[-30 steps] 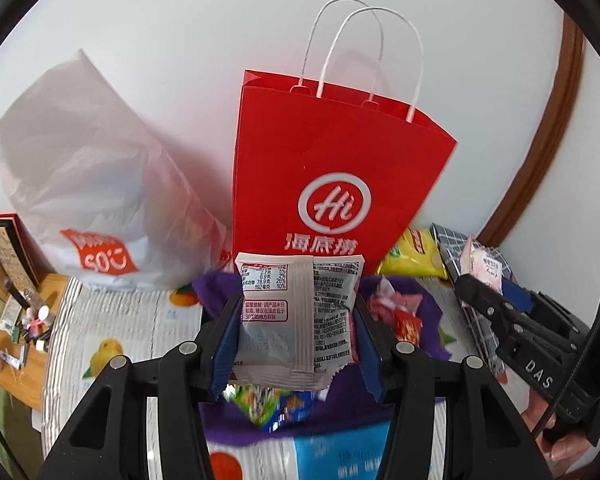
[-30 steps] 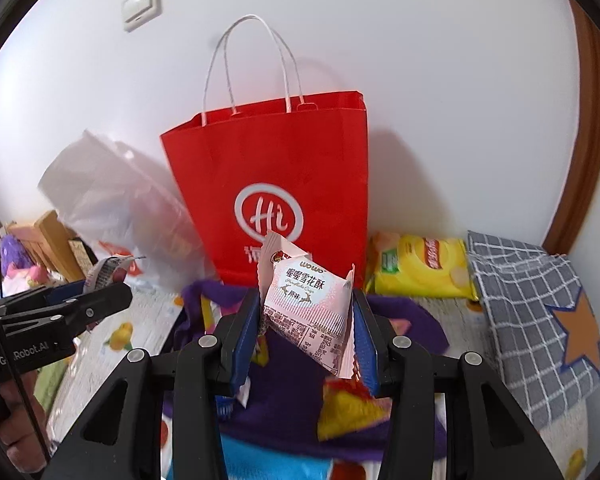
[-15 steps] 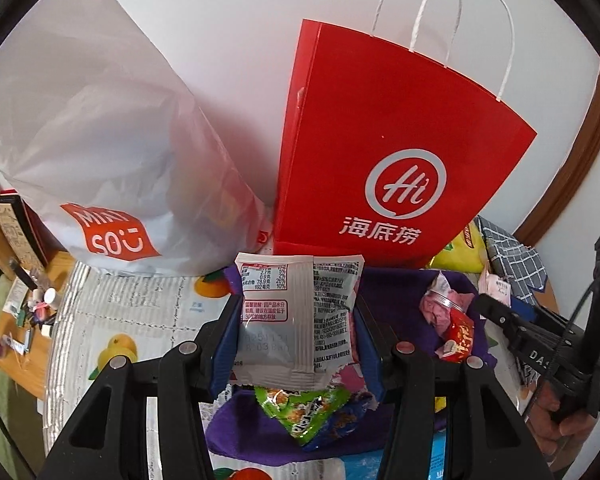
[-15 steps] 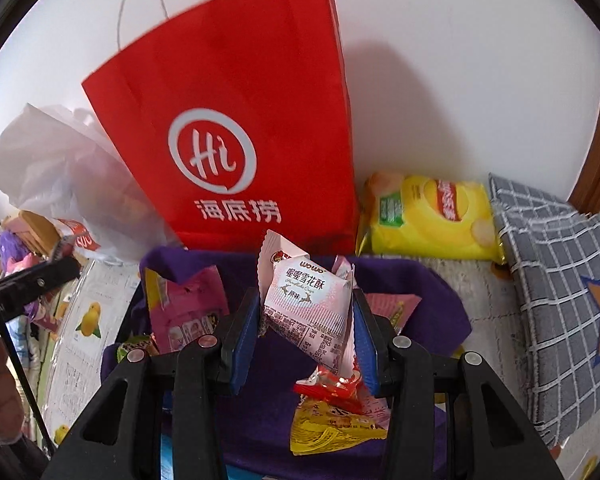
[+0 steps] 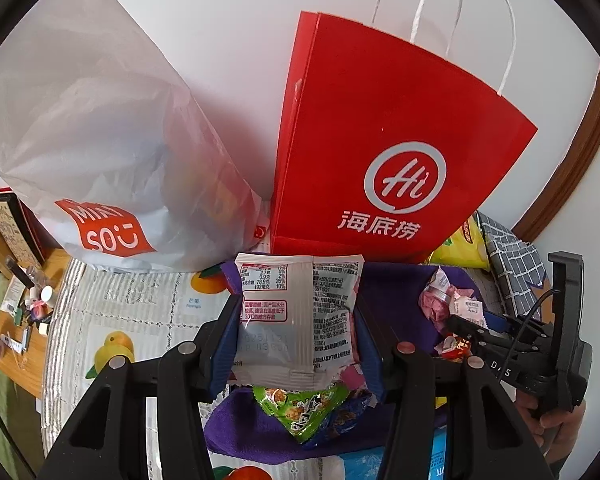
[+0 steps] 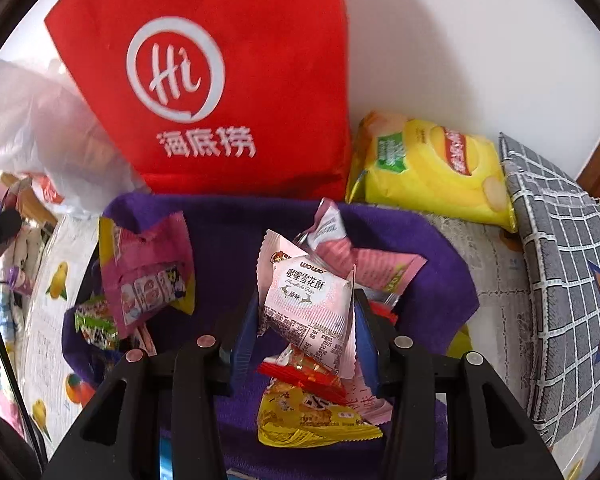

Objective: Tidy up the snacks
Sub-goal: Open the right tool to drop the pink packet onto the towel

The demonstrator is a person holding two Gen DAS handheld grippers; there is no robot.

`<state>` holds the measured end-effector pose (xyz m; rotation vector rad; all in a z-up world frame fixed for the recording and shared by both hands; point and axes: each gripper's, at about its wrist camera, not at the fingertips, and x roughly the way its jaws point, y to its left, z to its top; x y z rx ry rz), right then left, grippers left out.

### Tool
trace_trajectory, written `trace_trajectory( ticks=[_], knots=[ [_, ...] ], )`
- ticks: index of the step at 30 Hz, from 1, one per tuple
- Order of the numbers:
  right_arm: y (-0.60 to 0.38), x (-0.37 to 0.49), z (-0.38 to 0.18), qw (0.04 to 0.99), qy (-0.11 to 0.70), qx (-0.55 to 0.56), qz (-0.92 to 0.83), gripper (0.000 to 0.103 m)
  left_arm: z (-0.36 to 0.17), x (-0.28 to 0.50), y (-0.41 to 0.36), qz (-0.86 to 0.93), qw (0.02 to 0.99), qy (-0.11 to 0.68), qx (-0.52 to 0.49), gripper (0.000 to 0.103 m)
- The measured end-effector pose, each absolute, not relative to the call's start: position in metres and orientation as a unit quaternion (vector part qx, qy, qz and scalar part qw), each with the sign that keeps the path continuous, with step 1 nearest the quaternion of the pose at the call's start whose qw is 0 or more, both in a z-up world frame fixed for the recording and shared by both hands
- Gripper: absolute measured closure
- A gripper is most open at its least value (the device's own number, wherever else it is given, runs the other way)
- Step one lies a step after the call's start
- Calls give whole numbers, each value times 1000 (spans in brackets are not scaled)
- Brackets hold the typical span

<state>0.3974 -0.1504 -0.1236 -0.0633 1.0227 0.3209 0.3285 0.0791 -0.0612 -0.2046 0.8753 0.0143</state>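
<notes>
My left tongs (image 5: 296, 344) are clamped on a white snack packet (image 5: 296, 312), its back side with the nutrition table and small print facing me, held upright above the purple cloth (image 5: 260, 432). Under it on the cloth lies a green packet (image 5: 300, 408). My right tongs (image 6: 306, 332) grip a pink-and-white packet (image 6: 308, 296) printed "wowo" with two little deer, low over the same cloth, their jaws pressed on both sides of it. Right below it lie a red-wrapped sweet (image 6: 304, 376) and a yellow packet (image 6: 308, 420); another pink packet (image 6: 148, 272) leans at the cloth's left, and a pale pink one (image 6: 332, 232) stands just behind mine.

Directly ahead the red paper bag (image 5: 384, 152) stands against the wall, blocking the way forward, with a white "Hi" ring logo and Chinese characters beneath. Beside it on the left slumps a white plastic bag (image 5: 100, 132) with an orange "MINISO" label, seen tilted. To the right of the red bag lies a yellow crisp bag (image 6: 432, 168), then a grey checked pouch (image 6: 560, 272) with a star. The surface (image 5: 132, 320) wears a fruit-printed cover
</notes>
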Motion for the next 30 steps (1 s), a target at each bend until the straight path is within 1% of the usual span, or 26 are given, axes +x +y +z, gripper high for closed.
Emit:
trace_trajectory(
  ticks=[13,15,18,21,23,25,30],
  knots=[
    [-145,392,-129,851,495,-64,160,54,-66,331,66,11,897,435,-80,51],
    [-145,392,-130,850,500,-67,155,51,-70,333,63,11,894,442,-76,51],
    [-146,392,-130,849,500,-70,157,50,-75,336,57,8,890,451,-69,51],
    [-146,390,-128,847,501,-74,160,45,-82,341,53,6,883,464,-68,51],
    [-146,389,-128,846,503,-75,160,44,-88,343,51,7,879,473,-68,51],
    [-146,389,-128,843,507,-79,160,40,-92,345,48,4,875,480,-68,51],
    [-152,385,-121,847,501,-80,160,40,-105,350,36,1,865,498,-59,51]
  ],
)
